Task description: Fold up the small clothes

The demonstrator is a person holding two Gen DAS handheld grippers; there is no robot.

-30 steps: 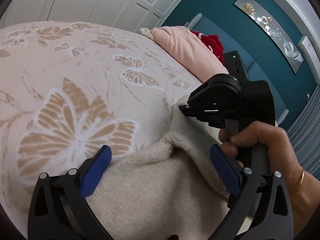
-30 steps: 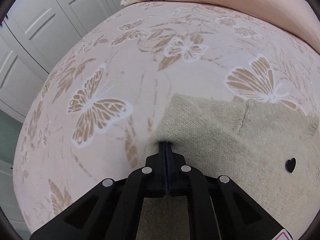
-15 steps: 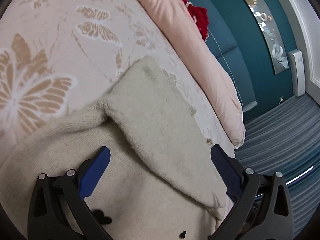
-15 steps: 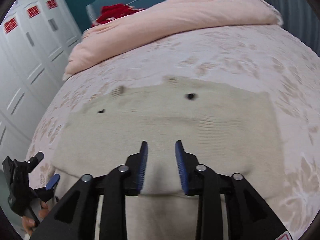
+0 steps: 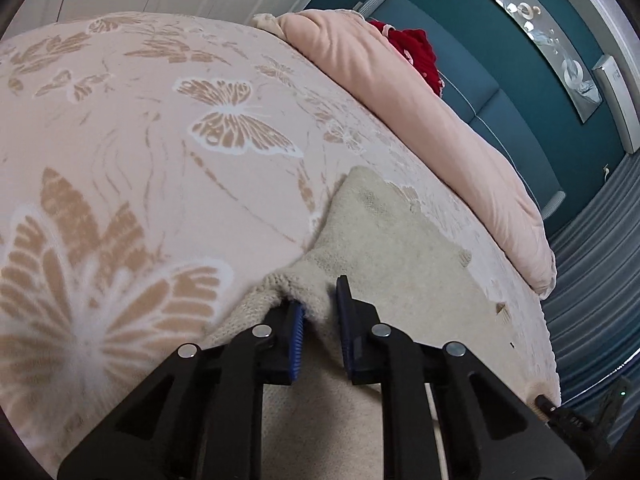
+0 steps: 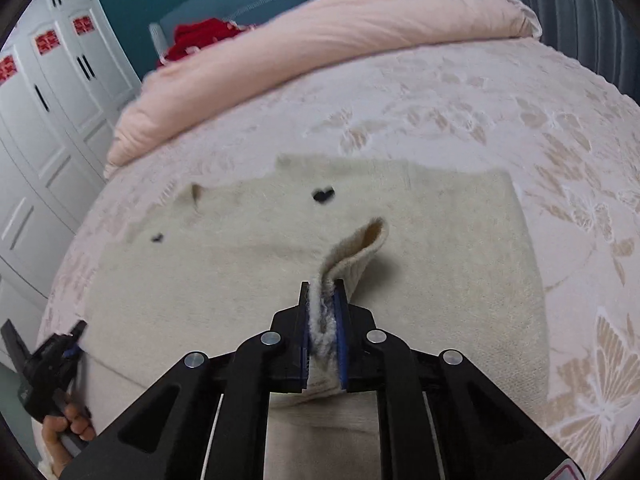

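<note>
Cream knitted fuzzy sweater (image 6: 400,264) lies flat on pink butterfly-print bed cover (image 5: 160,152). Left gripper (image 5: 320,320) and right gripper (image 6: 323,320) fingers, just closing, each clamp sweater's near edge. Lift both evenly, carry edge across, keep fold square.

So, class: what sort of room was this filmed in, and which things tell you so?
Most likely a bedroom: a bed with a butterfly-print cover, a pink duvet rolled at its head, and white wardrobes along the wall.
</note>
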